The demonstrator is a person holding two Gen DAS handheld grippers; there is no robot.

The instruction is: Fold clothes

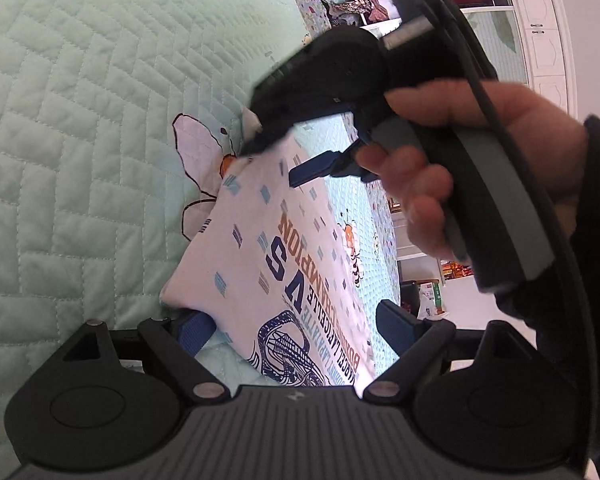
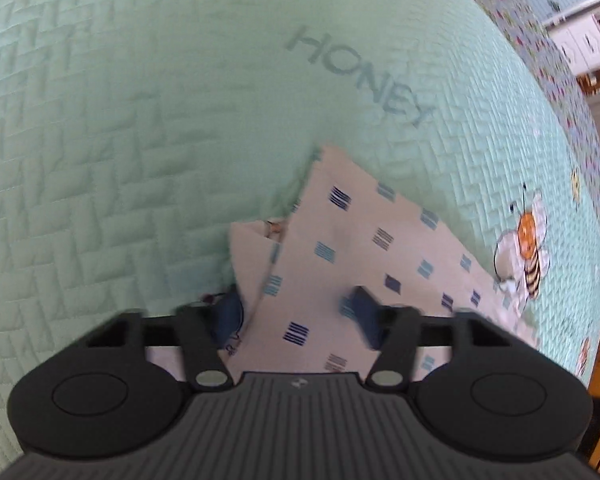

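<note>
The shirt (image 1: 276, 264) lies folded on the mint quilt (image 1: 68, 128) of a bed. The left claw (image 1: 296, 330) stands apart around its edge. The right claw (image 2: 296, 316) straddles its corner, not visibly clamped.

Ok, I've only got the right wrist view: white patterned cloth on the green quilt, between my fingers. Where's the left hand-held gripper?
Observer: The left hand-held gripper is at the garment's far end from yours. Its jaws are wide open and the cloth lies between them.
Operator: Is anything printed on it besides the little dashes?
Observer: Yes, there is large lettering, a dark blue VS with orange CHAMPION beside it, and next to that a dark blue graphic.
</note>
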